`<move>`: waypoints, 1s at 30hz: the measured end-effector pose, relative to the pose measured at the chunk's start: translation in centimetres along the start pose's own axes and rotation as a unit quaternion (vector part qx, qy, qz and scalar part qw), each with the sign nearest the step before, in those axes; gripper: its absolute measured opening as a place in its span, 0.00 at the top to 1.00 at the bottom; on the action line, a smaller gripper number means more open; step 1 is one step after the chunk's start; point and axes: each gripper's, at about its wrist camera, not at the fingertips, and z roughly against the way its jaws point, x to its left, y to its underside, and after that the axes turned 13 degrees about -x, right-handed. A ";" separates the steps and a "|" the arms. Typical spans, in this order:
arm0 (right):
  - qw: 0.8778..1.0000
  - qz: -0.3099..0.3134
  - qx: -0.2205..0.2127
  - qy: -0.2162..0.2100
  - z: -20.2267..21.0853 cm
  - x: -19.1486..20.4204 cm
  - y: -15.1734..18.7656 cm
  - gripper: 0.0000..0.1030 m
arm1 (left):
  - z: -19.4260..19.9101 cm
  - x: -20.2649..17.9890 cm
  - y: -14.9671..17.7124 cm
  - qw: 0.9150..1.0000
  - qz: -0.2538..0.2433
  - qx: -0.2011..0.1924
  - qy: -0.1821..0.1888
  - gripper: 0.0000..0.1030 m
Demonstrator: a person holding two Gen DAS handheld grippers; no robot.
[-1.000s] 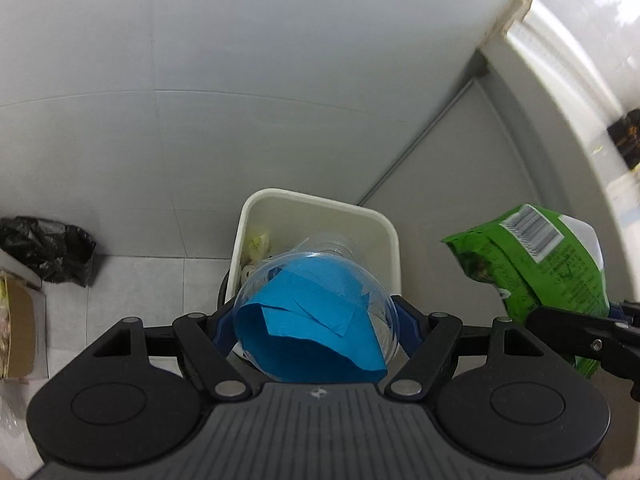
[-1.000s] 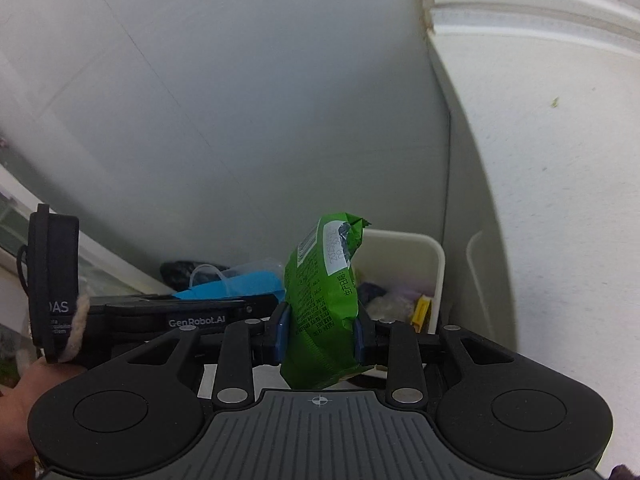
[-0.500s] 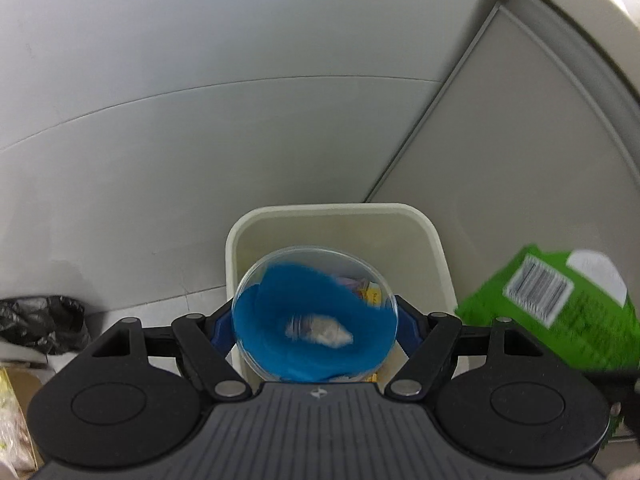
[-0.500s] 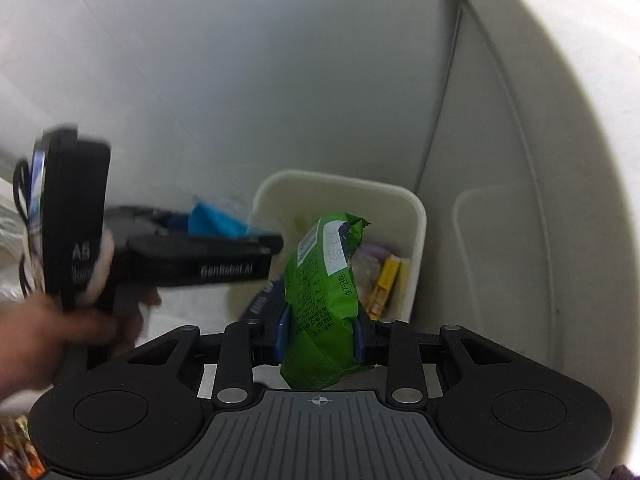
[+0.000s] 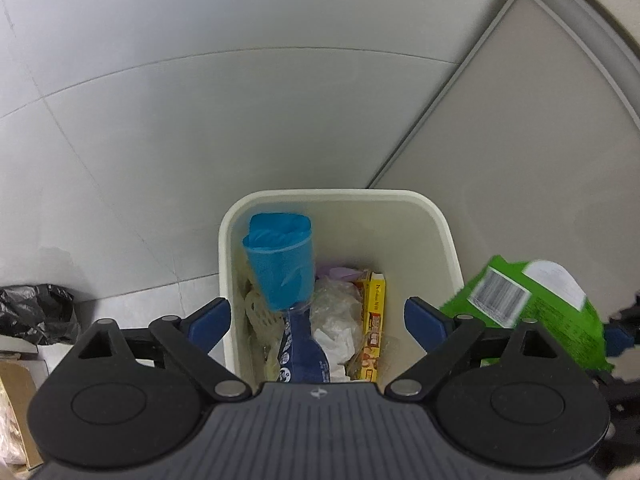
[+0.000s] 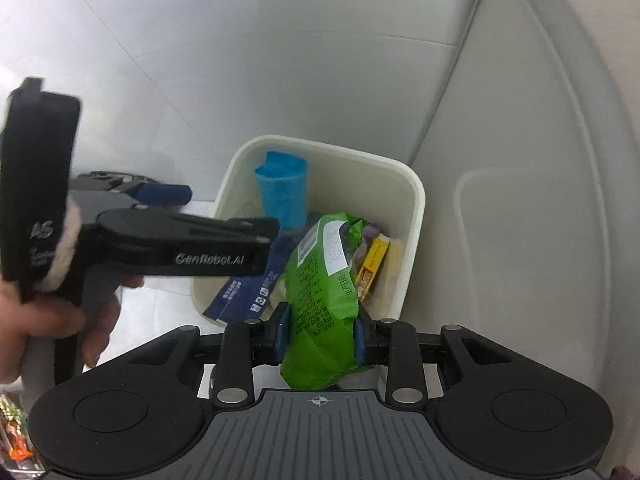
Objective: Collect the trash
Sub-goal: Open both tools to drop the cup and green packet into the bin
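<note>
now the right claw (image 6: 319, 334) pinches a crinkly green pouch (image 6: 322, 304) above the cream bin (image 6: 412, 216).

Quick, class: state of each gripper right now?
Left gripper: open, holding nothing.
Right gripper: shut on the green snack bag.

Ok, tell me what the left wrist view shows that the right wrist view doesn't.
Only the left wrist view: a black bag on the floor, and the left gripper from behind, open over the bin.

Only the right wrist view: the hand holding the left gripper, and the right gripper clamped on the green bag.

Both: bin, blue cup, yellow box, green bag.
</note>
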 end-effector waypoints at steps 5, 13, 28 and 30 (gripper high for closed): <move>1.000 0.011 0.009 0.006 -1.4 0.6 -0.4 0.69 | 0.7 0.9 0.1 1.000 0.020 -0.002 -0.004 0.10; 1.000 0.002 0.003 0.018 -1.9 -0.2 -1.9 0.52 | 1.7 1.9 1.1 0.999 0.041 -0.008 -0.006 0.10; 0.999 -0.027 -0.034 -0.014 1.6 -1.8 -1.6 0.24 | 3.4 1.2 1.3 0.999 0.042 0.007 -0.028 0.05; 0.998 -0.031 -0.041 -0.022 2.5 -1.8 -1.4 0.24 | 4.0 1.0 1.2 0.998 0.047 0.008 -0.032 0.04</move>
